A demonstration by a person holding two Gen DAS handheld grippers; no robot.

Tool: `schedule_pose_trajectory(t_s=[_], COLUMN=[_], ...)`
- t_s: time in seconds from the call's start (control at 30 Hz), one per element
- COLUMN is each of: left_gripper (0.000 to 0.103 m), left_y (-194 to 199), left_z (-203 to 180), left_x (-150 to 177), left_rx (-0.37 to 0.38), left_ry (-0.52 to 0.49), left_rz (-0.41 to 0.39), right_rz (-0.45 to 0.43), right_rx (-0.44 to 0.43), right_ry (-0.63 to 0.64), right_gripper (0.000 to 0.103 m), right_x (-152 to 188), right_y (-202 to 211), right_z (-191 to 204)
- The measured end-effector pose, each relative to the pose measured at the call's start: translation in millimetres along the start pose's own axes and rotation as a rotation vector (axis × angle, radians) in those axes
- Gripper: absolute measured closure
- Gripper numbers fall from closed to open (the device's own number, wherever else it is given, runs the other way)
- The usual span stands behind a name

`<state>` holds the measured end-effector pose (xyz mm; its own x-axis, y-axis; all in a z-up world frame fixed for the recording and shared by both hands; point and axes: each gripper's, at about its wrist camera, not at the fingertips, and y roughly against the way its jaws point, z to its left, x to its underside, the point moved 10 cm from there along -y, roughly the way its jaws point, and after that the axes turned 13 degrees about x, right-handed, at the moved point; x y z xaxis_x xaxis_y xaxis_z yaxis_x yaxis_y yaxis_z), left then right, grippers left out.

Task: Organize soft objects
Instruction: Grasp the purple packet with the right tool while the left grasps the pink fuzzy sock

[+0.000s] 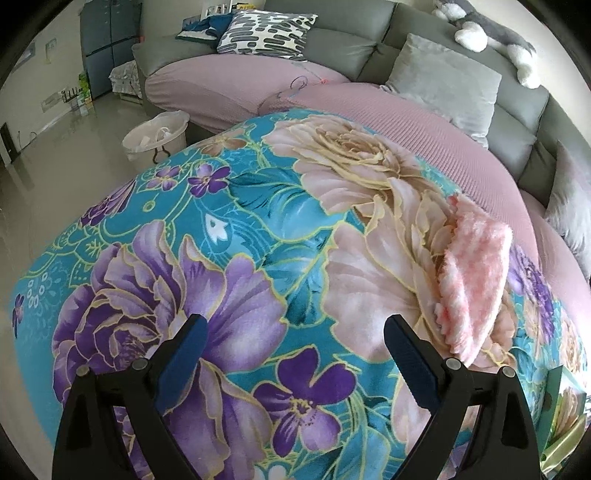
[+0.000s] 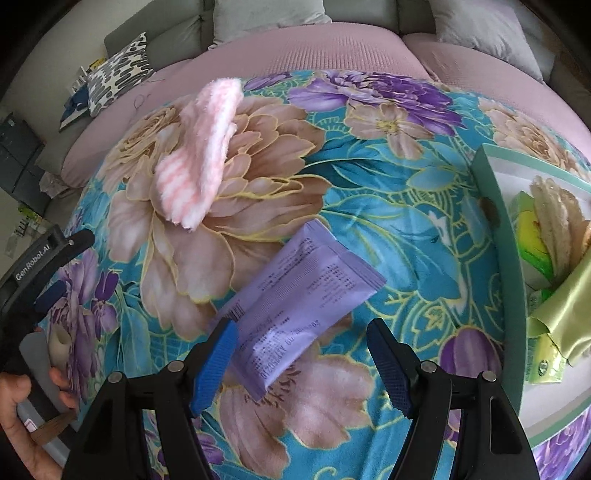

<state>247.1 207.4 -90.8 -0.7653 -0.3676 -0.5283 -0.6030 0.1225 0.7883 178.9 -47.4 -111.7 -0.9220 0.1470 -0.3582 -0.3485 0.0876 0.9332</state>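
Note:
A fluffy pink-and-white sock [image 1: 472,277] lies on the floral teal blanket [image 1: 258,229], to the right and ahead of my left gripper [image 1: 295,332], which is open and empty. In the right wrist view the sock [image 2: 199,151] lies far left, and a purple soft packet [image 2: 299,295] lies flat just ahead of my right gripper [image 2: 301,343], which is open with the packet's near end between its fingers. A green-rimmed white box [image 2: 506,266] at the right holds a green packet, a beige cloth and a green satin cloth. The left gripper [image 2: 55,258] shows at the left edge.
The blanket covers a pink sofa seat [image 1: 424,122]. Grey cushions [image 1: 447,77] and a patterned pillow [image 1: 266,31] lean on the grey backrest, with a plush toy [image 1: 491,33] on top. A white basket [image 1: 155,134] stands on the floor at the left.

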Motion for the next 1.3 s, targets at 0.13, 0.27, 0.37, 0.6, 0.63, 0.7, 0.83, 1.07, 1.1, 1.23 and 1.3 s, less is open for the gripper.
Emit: schedule_pose_trajectory(t_s=[0.13, 0.27, 0.37, 0.6, 0.63, 0.7, 0.83, 1.07, 1.1, 1.23, 1.3], left_gripper=[0.007, 0.007, 0.007, 0.007, 0.007, 0.007, 0.007, 0.007, 0.007, 0.007, 0.007], left_y=[-5.1, -8.0, -10.2, -11.6, -12.5, -13.7, -15.4, -22.5, -22.7, -25.0, -25.2], left_z=[1.1, 1.0, 3.5, 7.9, 7.2, 6.1, 5.4, -4.1, -5.9, -20.1, -29.5], left_x=[3.8, 5.9, 6.9, 8.7, 9.7, 10.5, 11.6, 14.2, 14.5, 11.8, 9.4], left_rx=[-0.004, -0.007, -0.015, -0.046, -0.044, -0.042, -0.038, -0.018, -0.013, 0.016, 0.034], left_ry=[-0.004, -0.012, -0.013, -0.026, -0.030, -0.036, -0.038, -0.053, -0.057, -0.082, -0.103], left_rz=[0.021, 0.031, 0.040, 0.049, 0.054, 0.058, 0.066, 0.088, 0.089, 0.086, 0.078], right_rz=[-0.004, -0.016, -0.029, -0.023, -0.017, -0.025, -0.039, -0.053, -0.057, -0.073, -0.080], right_rx=[0.003, 0.011, 0.013, 0.049, 0.066, 0.089, 0.084, 0.084, 0.086, 0.103, 0.115], right_ry=[0.012, 0.041, 0.060, 0.128, 0.135, 0.149, 0.142, 0.093, 0.090, 0.055, 0.036], right_gripper=[0.027, 0.026, 0.026, 0.027, 0.027, 0.027, 0.031, 0.045, 0.045, 0.045, 0.045], right_x=[-9.2, -21.6, -32.4, -33.0, -29.9, -25.5, -21.5, -21.4, -22.8, -33.2, -37.9], right_y=[-7.9, -15.6, -18.4, -23.9, -25.7, -24.2, -21.9, -17.7, -17.8, -22.2, -24.0], right_z=[7.1, 16.8, 24.0, 38.2, 38.1, 36.0, 34.3, 7.6, 5.5, -8.9, -18.8])
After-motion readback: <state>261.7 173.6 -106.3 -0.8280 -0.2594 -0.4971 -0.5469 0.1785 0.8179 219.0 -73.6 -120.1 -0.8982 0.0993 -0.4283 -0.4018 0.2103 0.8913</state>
